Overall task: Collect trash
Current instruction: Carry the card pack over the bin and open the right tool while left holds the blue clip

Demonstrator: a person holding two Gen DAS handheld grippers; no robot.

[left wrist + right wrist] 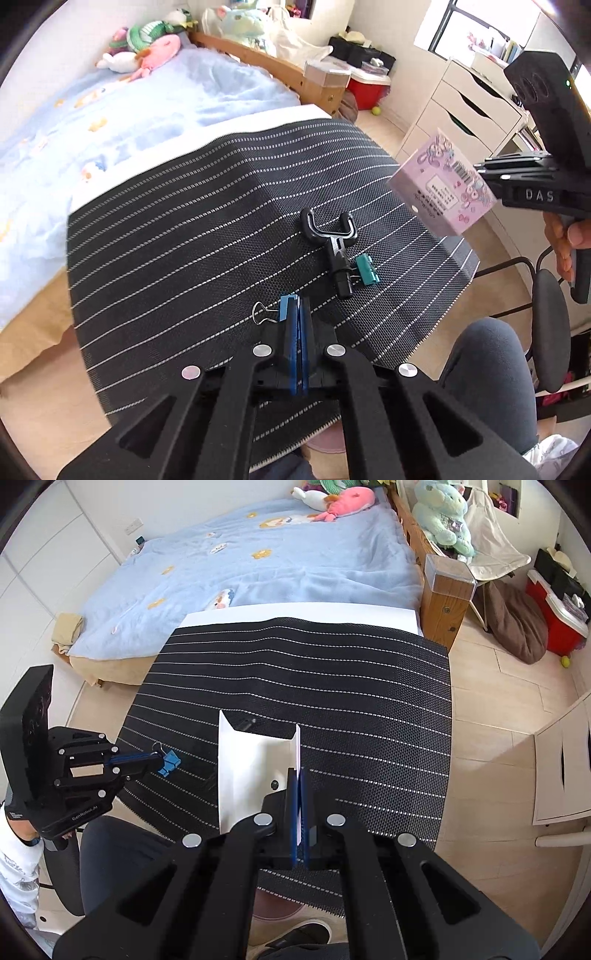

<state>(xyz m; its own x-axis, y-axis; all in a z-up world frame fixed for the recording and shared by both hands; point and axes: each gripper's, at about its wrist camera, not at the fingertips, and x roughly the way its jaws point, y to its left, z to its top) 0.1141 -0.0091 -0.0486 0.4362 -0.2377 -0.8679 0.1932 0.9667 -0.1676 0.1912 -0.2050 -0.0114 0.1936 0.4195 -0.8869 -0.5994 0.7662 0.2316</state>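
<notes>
Left claw (295, 306) is clamped on a blue binder clip (169, 762), looks lifted just off the striped table (184, 229). Right claw (299, 775) grips the open pink box (443, 184) by one wall, held above the table's right edge

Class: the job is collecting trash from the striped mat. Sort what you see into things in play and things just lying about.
In play:
left hand-held gripper, shut on blue clip
right hand-held gripper, shut on box
green clip
black holder

Lying about:
plush toys
red cooler
drawers
</notes>
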